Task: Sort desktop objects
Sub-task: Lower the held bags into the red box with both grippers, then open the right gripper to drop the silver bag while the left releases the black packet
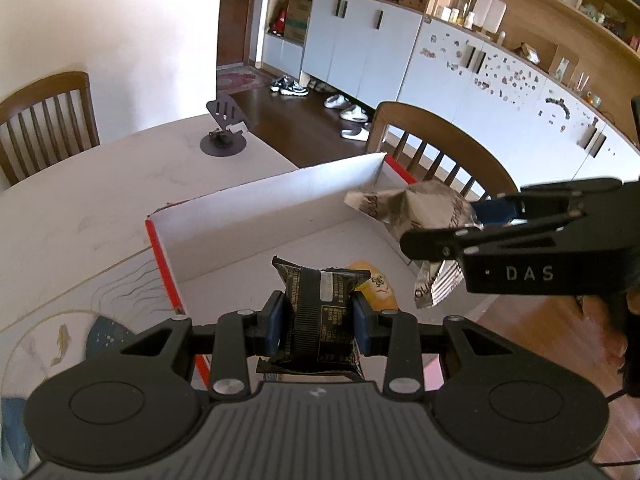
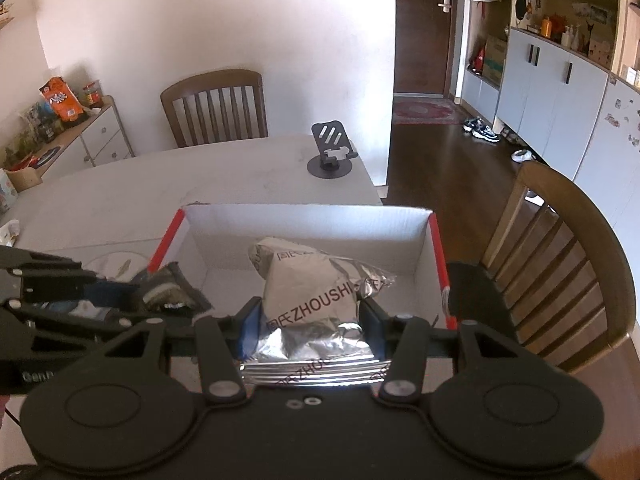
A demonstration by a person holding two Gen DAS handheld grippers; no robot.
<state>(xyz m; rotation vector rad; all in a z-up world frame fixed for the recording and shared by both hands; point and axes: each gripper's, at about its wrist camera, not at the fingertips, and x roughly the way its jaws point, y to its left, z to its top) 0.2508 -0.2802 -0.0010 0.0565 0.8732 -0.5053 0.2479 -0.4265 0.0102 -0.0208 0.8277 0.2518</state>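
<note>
A small black snack packet (image 1: 320, 312) is clamped between the blue pads of the left gripper (image 1: 319, 322), its jaws narrowed onto the wrapper, and it is held above the near left corner of a white cardboard box (image 1: 272, 200) with red-edged rims. A crumpled silver foil pouch (image 2: 316, 300) is gripped in the same way by the right gripper (image 2: 310, 326), whose jaws stand wider to take the bulkier bag; it hangs over the box's right half, clear of the floor of the box as far as can be judged. Both packets are thus carried but not yet released. One yellow-orange item (image 1: 378, 286) is already seen lying on the box floor near the front edge, partly hidden behind the black packet, so the sorting is judged to be under way rather than finished. The box sits at the near right corner of the tabletop (image 2: 160, 184). Farther off, a dark phone stand (image 2: 331, 152) is left at the far right corner, and something crumpled and white (image 2: 10, 230) is glimpsed at the left edge; whether either is meant for the box cannot be told.
</note>
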